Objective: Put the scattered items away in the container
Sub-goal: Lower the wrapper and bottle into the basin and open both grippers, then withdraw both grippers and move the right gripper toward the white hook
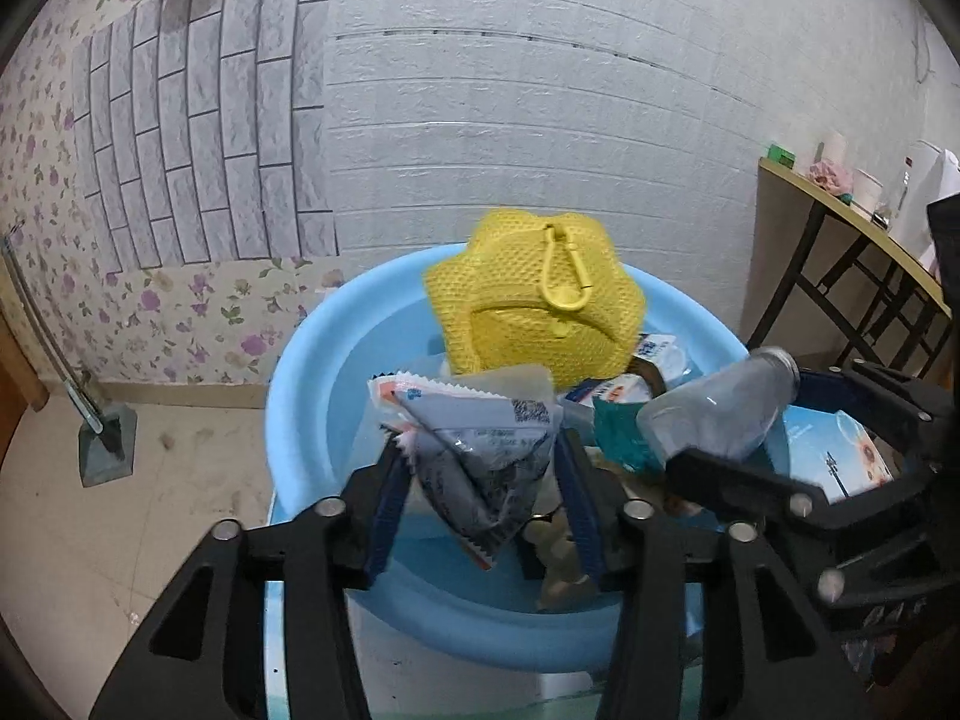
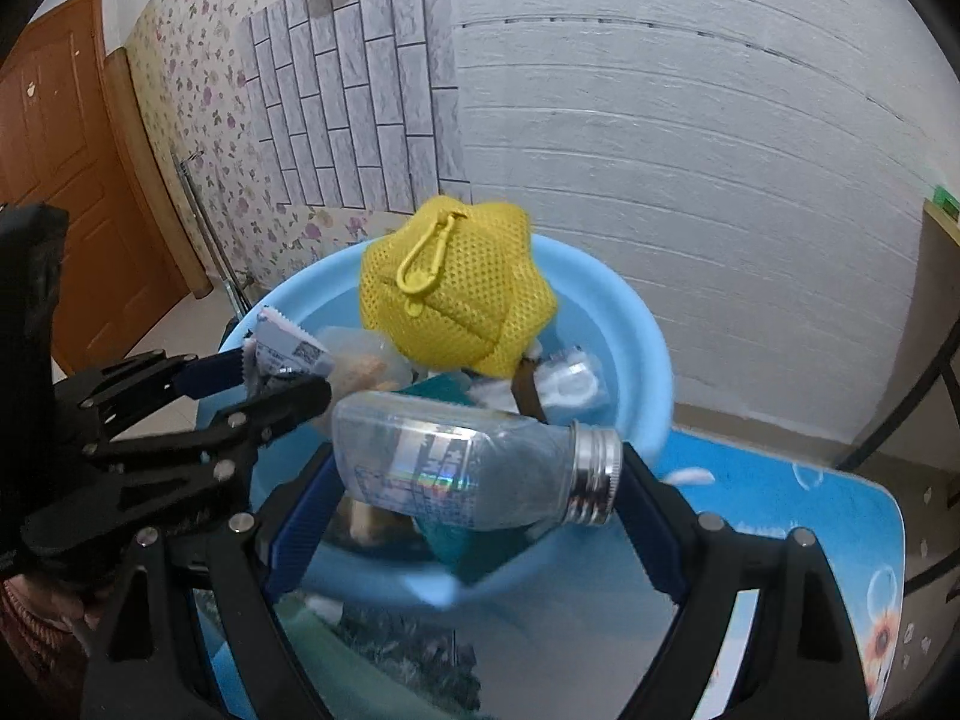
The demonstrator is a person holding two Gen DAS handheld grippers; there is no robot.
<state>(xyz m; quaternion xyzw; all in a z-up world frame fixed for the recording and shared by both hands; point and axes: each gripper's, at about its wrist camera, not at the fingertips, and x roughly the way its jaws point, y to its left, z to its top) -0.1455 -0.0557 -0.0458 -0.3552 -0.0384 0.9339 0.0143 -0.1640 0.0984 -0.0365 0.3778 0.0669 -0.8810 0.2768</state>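
A light blue basin (image 1: 312,360) (image 2: 636,360) holds a yellow mesh pouch (image 1: 534,300) (image 2: 456,294) with a carabiner, white packets and other small items. My left gripper (image 1: 480,480) is shut on a grey-white sachet (image 1: 486,450) and holds it over the basin; it shows at the left of the right wrist view (image 2: 282,372). My right gripper (image 2: 474,480) is shut on a clear bottle (image 2: 456,474) with a silver screw neck, lying crosswise between the fingers above the basin's near rim. The bottle also shows in the left wrist view (image 1: 720,408).
The basin stands on a table with a blue printed cover (image 2: 780,516). A white brick-pattern wall is behind. A side table (image 1: 840,216) with jars stands at the right. A brown door (image 2: 54,150) and a broom (image 1: 60,360) are at the left.
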